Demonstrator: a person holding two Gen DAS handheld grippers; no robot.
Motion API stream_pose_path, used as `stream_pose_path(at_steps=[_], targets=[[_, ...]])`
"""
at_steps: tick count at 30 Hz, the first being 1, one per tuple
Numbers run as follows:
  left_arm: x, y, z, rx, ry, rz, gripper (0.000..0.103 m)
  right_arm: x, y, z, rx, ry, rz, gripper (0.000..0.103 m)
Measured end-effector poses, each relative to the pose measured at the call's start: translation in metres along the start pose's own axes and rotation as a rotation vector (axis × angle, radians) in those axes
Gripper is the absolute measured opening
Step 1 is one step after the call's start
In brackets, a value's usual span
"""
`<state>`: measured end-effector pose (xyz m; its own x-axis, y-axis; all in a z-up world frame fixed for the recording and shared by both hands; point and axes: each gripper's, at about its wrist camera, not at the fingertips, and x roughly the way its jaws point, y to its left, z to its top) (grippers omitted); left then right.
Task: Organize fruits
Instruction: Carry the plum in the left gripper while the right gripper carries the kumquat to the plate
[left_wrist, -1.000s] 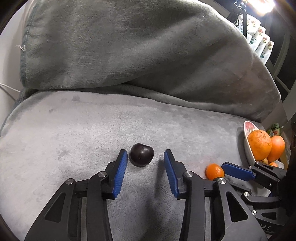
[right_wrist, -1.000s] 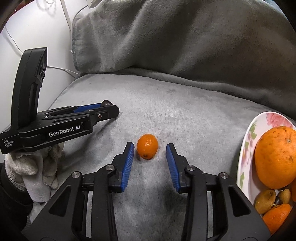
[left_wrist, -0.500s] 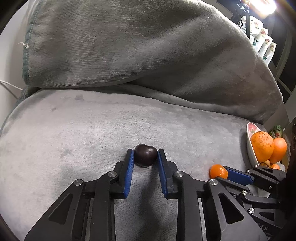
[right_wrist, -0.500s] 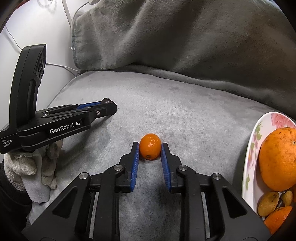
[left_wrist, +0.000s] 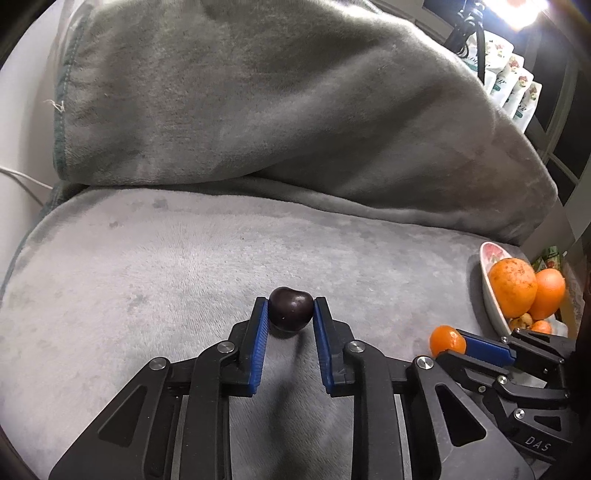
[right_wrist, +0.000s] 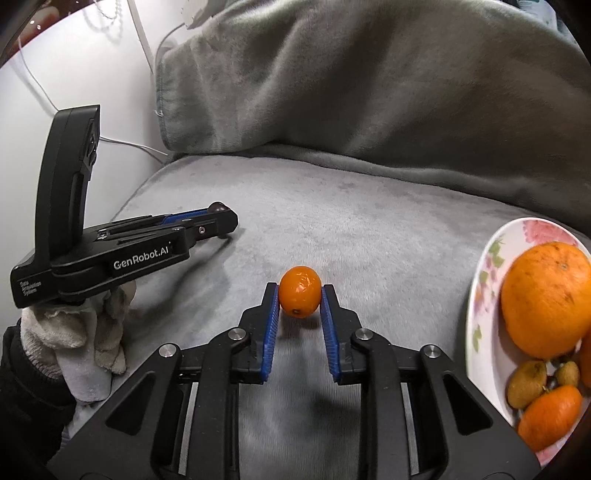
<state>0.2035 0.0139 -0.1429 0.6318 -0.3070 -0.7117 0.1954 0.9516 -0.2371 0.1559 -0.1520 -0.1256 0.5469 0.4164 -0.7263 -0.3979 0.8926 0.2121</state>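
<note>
Stage: both loose fruits are gripped but, as far as I can judge, neither has yet been carried to the plate (right_wrist: 480, 295); the small orange fruit seems just clear of the cushion, with a shadow under it, while the dark fruit looks to be at the fabric.
Done so far: the plate already holds a large orange (right_wrist: 546, 299), at least one smaller orange one and a few little brownish fruits.
Left to do: carry the two held fruits to the plate and release them there.
Left hand-held gripper (left_wrist: 290, 314): its blue pads are clamped on the dark plum-like fruit (left_wrist: 290, 308), one pad on each side.
Right hand-held gripper (right_wrist: 299, 299): clamped the same way on the small orange fruit (right_wrist: 299, 291).
Where the fruits are: both over the middle of the grey cushion (left_wrist: 147, 277), the plum towards its left side, the small orange one nearer the plate, which stands at the cushion's right edge.
Dark fruit's look: near black, glossy, rounded with a slight heart shape, smooth skin.
Small orange fruit's look: bright orange, shiny, oval, with a dark stem spot on its underside.
Person: a pale cloth glove (right_wrist: 74, 332) holds the left tool, seen in the right wrist view.
Surroundings: a grey blanket-covered cushion (left_wrist: 277, 110) rises behind the seat.
</note>
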Motion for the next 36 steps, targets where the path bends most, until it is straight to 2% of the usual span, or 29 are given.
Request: stream_pose_path(at_steps=[10, 20, 36], targets=[[-0.025, -0.022, -0.01, 0.026, -0.024, -0.061, 0.022, -0.059, -0.016, -0.021, 0.047, -0.1, -0.016, 0.023], [-0.039, -0.069, -0.013, 0.089, -0.04, -0.148, 0.022, -0.122, -0.048, -0.032, 0.077, -0.188, -0.099, 0.023], [-0.042, -0.153, -0.015, 0.202, -0.031, -0.279, 0.022, -0.157, -0.107, -0.018, 0.107, -0.228, -0.19, 0.023]])
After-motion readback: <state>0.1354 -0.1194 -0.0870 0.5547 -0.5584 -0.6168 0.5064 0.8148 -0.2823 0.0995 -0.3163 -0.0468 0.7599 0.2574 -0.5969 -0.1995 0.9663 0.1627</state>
